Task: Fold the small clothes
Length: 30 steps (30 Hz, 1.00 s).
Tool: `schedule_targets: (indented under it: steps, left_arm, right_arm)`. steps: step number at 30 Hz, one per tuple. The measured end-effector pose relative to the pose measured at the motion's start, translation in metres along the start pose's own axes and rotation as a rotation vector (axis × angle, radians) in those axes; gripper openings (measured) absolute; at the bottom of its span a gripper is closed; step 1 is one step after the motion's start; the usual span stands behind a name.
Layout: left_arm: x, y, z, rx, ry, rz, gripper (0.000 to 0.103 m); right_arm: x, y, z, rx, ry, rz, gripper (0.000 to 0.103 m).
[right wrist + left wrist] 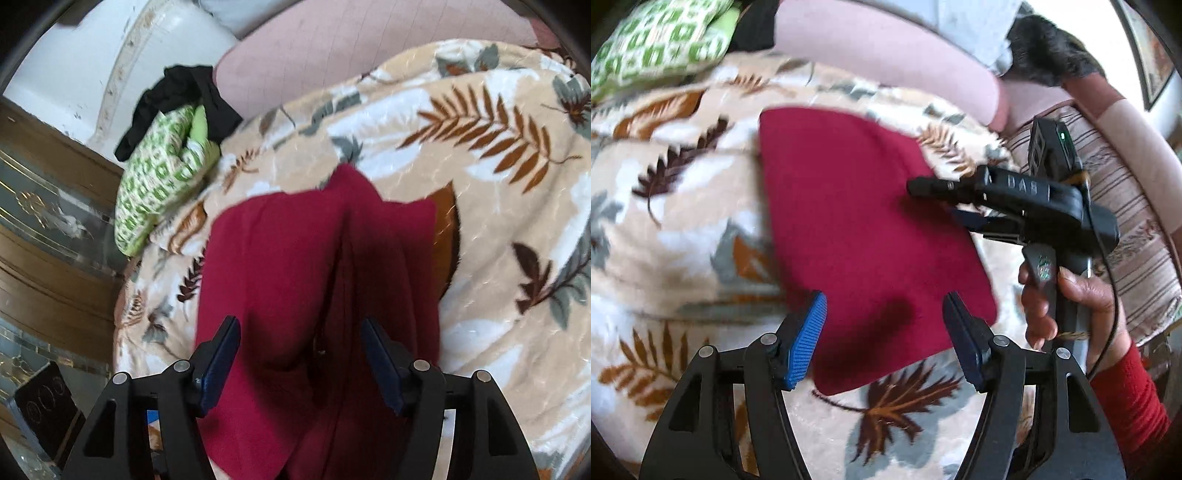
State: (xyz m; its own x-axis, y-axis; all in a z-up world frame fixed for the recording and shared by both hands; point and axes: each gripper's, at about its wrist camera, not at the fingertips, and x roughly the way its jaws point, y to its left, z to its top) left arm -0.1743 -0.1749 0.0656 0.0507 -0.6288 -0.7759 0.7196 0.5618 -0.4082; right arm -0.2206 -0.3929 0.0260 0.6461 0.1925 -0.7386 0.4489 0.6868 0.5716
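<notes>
While its jaws stand apart and grip nothing, the left tool (884, 325) hovers over the near edge of a red garment (857, 221) spread on a leaf-patterned blanket (683, 229) on a bed. The right tool (299, 354), jaws likewise apart, sits over the same cloth, which shows a lengthwise crease. Soft and light, the fabric looks likely to drape; a corner or hem offers the surest pinch.

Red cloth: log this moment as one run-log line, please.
red cloth flat on leaf-print blanket | left gripper open, above near edge | right gripper open, over cloth | nothing grasped
</notes>
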Motion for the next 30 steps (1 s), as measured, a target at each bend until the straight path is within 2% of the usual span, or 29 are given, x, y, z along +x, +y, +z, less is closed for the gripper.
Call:
schedule_targets:
  steps: [2, 4, 5, 6, 7, 11, 14, 17, 20, 22, 25, 27, 30]
  left_arm:
    - [0.005, 0.002, -0.003, -0.004, 0.01, 0.017, 0.065]
    - [0.004, 0.0, -0.003, -0.004, 0.003, 0.019, 0.065]
    - [0.001, -0.002, -0.002, -0.005, -0.003, 0.013, 0.065]
    - [-0.003, -0.004, 0.001, -0.008, -0.017, 0.002, 0.065]
    - [-0.005, -0.004, 0.003, -0.011, -0.029, -0.004, 0.065]
    - [-0.007, -0.008, 0.02, -0.044, -0.083, -0.005, 0.065]
    - [0.008, -0.007, 0.026, -0.055, -0.071, 0.03, 0.065]
    - [0.029, -0.003, 0.023, -0.06, -0.016, 0.081, 0.065]
    - [0.038, 0.002, 0.017, -0.069, 0.01, 0.094, 0.065]
    - [0.031, 0.002, 0.017, -0.069, -0.01, 0.095, 0.065]
    - [0.017, 0.001, 0.02, -0.074, -0.059, 0.099, 0.065]
    - [0.009, 0.0, 0.025, -0.079, -0.098, 0.094, 0.065]
    - [0.015, -0.004, 0.033, -0.077, -0.097, 0.096, 0.065]
  right_arm:
    - [0.011, -0.002, -0.001, 0.028, 0.002, 0.027, 0.063]
    - [0.011, 0.007, -0.002, -0.027, -0.009, 0.003, 0.035]
    - [0.007, 0.016, -0.003, -0.082, -0.024, -0.027, 0.032]
    - [0.002, 0.023, -0.004, -0.126, -0.038, -0.04, 0.025]
    - [-0.007, 0.03, -0.005, -0.169, -0.058, -0.053, 0.023]
    - [-0.036, 0.034, 0.003, -0.235, -0.117, -0.092, 0.022]
    - [-0.038, 0.023, 0.01, -0.232, -0.106, -0.152, 0.022]
    - [-0.023, 0.0, 0.018, -0.19, -0.087, -0.252, 0.022]
    - [-0.016, -0.014, 0.019, -0.136, -0.077, -0.215, 0.022]
    - [-0.028, -0.012, 0.018, -0.132, -0.076, -0.198, 0.032]
    - [-0.059, 0.003, 0.01, -0.169, -0.128, -0.225, 0.035]
    - [-0.078, 0.013, 0.0, -0.198, -0.16, -0.154, 0.035]
    - [-0.077, 0.025, -0.02, -0.253, -0.123, -0.105, 0.035]
